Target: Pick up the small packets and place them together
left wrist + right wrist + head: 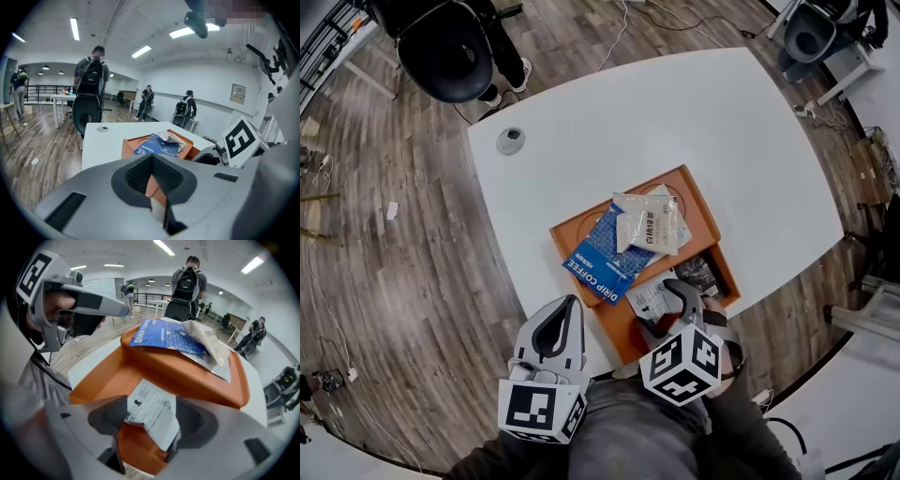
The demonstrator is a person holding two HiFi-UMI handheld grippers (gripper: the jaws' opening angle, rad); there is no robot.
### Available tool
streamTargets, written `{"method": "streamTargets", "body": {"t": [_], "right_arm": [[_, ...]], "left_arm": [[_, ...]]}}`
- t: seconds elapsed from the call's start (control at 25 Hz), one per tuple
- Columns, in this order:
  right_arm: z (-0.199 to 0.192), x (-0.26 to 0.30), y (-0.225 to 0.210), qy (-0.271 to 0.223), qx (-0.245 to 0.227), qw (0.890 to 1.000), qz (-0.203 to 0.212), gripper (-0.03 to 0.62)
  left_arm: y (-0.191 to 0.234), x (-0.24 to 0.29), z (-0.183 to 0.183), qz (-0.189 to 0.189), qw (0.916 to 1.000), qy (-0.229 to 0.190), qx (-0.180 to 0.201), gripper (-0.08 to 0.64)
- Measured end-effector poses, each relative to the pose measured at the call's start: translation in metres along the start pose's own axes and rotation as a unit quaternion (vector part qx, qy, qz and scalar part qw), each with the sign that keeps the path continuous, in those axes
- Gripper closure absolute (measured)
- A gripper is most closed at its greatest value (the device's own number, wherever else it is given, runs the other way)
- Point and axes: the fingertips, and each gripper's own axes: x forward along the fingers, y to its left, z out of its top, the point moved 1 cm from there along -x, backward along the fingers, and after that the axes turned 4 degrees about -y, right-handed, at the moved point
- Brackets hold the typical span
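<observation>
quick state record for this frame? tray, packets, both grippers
tray: orange tray on white table
packets: blue coffee packet with a white packet on it; dark packet; small white packet at the near end
left gripper: shut, empty, by the tray's near corner
right gripper: open, small white packet between its jaws, not pinched

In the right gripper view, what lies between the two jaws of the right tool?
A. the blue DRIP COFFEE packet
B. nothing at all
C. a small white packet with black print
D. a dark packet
C: the right gripper view shows a small white printed packet lying in the orange tray, between the spread jaws of the right tool.
</observation>
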Motion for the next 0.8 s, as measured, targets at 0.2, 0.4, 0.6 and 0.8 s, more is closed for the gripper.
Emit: {"method": "streamTargets", "body": {"t": [0.2, 0.4, 0.6, 0.8], "right_arm": [[-0.001, 0.012, -0.003, 0.016, 0.011, 0.999, 0.030, 0.281], [0.001, 0.014, -0.006, 0.020, 0.025, 0.998, 0.054, 0.282], [0.001, 0.014, -0.007, 0.011, 0.011, 0.999, 0.046, 0.428], [0.005, 0.008, -0.008, -0.005, 0.007, 1.000, 0.016, 0.496]], "left_arm": [[0.009, 0.004, 0.001, 0.006, 0.9999, 0.001, -0.009, 0.563], [0.017, 0.009, -0.001, 0.012, 0.9998, 0.007, -0.016, 0.563], [0.019, 0.010, -0.003, 0.012, 0.9998, 0.008, -0.015, 0.563], [0.016, 0.003, 0.001, 0.010, 0.9999, 0.004, -0.009, 0.563]]}}
